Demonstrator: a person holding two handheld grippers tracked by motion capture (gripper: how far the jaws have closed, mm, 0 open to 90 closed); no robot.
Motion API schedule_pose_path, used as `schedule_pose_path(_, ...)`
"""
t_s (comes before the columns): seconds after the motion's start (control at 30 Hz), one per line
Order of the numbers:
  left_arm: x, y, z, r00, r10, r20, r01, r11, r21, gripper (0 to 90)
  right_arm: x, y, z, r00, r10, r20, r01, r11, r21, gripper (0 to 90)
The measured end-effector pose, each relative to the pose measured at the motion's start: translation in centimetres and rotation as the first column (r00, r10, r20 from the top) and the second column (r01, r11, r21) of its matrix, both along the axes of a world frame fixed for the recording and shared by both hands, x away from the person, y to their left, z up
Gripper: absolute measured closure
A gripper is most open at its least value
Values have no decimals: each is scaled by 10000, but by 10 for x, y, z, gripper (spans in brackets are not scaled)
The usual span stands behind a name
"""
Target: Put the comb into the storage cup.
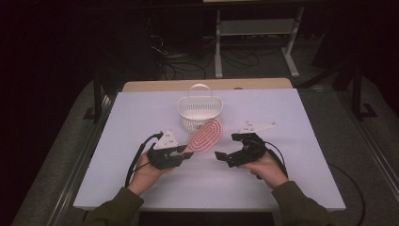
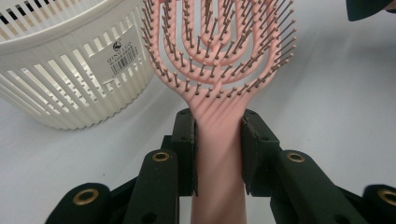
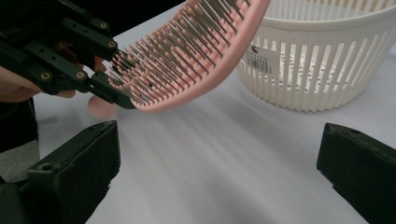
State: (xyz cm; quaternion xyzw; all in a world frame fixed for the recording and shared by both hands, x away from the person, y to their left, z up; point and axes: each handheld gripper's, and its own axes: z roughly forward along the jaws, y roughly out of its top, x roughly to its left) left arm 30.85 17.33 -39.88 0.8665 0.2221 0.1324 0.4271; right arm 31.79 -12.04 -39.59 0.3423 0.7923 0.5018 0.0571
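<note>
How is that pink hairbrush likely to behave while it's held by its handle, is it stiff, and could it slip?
The pink hairbrush probably stays stiff: held only at the handle by the left gripper, its head juts out without drooping. It looks light, since the head is slotted plastic loops. The smooth handle might twist or slide between the jaws. The thin bristles would likely flex if pressed against the white basket.

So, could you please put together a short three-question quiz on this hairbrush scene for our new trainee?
1. True or false: the left gripper is clamped on the handle of the pink hairbrush.
2. Which stands beside the brush head? A) a white slatted basket B) a metal pot C) a cardboard box
3. Fill in: the right gripper has its jaws ____, with nothing between them.

Key: 1 true; 2 A; 3 open.
</note>
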Motion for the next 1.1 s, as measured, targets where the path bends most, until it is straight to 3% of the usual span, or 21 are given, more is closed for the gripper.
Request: schedule_pose_path(1.1,-6,-1,-5,9999,107,73,-106,9998,-153,701,22,19,15,9999,-52,108,43,9960,890,0)
